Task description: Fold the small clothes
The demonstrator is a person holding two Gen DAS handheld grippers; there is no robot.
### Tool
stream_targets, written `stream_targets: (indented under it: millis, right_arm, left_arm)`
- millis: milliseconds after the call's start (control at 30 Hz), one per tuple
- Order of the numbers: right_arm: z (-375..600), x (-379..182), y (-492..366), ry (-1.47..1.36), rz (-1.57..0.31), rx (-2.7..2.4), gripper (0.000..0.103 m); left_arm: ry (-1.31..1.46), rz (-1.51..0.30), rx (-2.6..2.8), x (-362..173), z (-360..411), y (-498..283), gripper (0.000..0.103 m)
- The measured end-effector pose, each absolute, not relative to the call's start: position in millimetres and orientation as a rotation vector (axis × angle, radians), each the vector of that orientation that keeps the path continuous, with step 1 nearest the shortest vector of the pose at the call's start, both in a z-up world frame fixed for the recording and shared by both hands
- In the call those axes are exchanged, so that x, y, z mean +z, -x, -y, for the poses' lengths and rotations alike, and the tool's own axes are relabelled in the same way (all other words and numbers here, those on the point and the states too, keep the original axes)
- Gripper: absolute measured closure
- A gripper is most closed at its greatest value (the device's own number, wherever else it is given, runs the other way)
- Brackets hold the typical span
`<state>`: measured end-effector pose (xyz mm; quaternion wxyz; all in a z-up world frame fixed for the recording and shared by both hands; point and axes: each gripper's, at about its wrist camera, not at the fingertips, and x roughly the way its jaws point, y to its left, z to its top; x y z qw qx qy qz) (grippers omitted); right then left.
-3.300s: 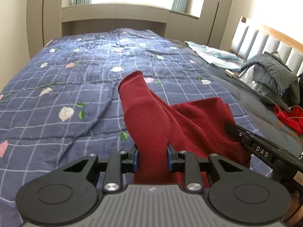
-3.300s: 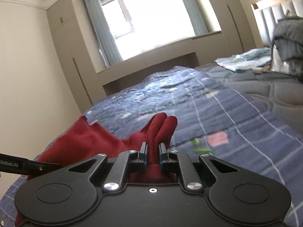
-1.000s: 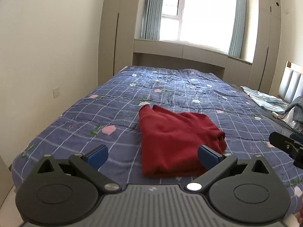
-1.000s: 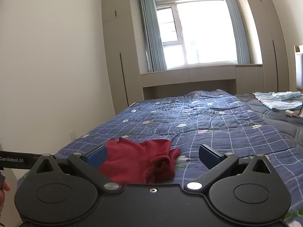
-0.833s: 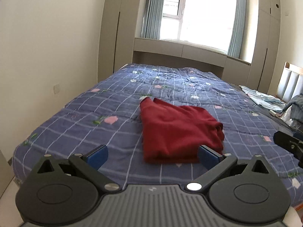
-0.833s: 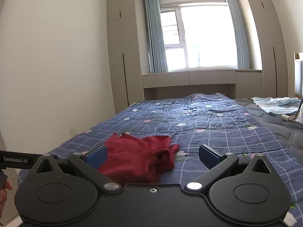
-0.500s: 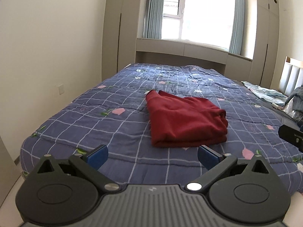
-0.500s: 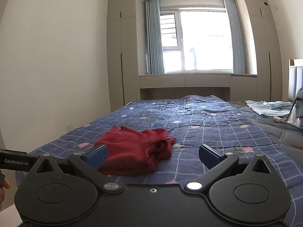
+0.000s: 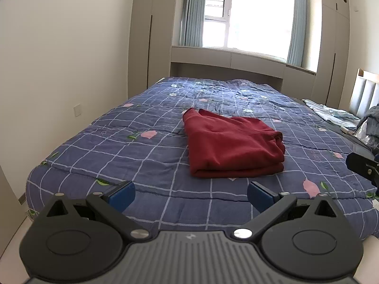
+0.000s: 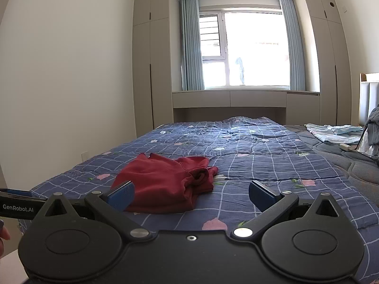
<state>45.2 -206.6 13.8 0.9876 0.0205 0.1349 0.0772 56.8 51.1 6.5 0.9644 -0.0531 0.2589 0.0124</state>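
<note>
A dark red garment (image 9: 232, 144) lies folded in a flat stack on the blue checked quilt (image 9: 142, 149), near the foot of the bed. It also shows in the right wrist view (image 10: 165, 184), with a bunched sleeve end at its right side. My left gripper (image 9: 190, 195) is open and empty, held back off the foot of the bed. My right gripper (image 10: 190, 195) is open and empty too, also back from the bed edge. Both are well apart from the garment.
A light blue cloth (image 10: 331, 133) lies at the far right of the bed, beside a grey jacket (image 10: 373, 127) by the headboard. Wardrobes and a window bench (image 10: 229, 100) stand behind the bed. A wall runs along the left. The other gripper's tip (image 9: 362, 166) shows at right.
Both grippers let go of the red garment, opened wide and drew back from the bed. The garment now lies folded on the quilt, farther from both cameras.
</note>
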Motion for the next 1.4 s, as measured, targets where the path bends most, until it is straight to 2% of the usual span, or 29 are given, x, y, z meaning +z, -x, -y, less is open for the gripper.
stream_targets:
  millis: [1400]
  right_arm:
    - [207.0,13.4,-45.3,-0.043,-0.270,0.153,0.001]
  left_arm:
    - [0.102,-0.525,0.018,5.5,-47.9,-56.9,0.001]
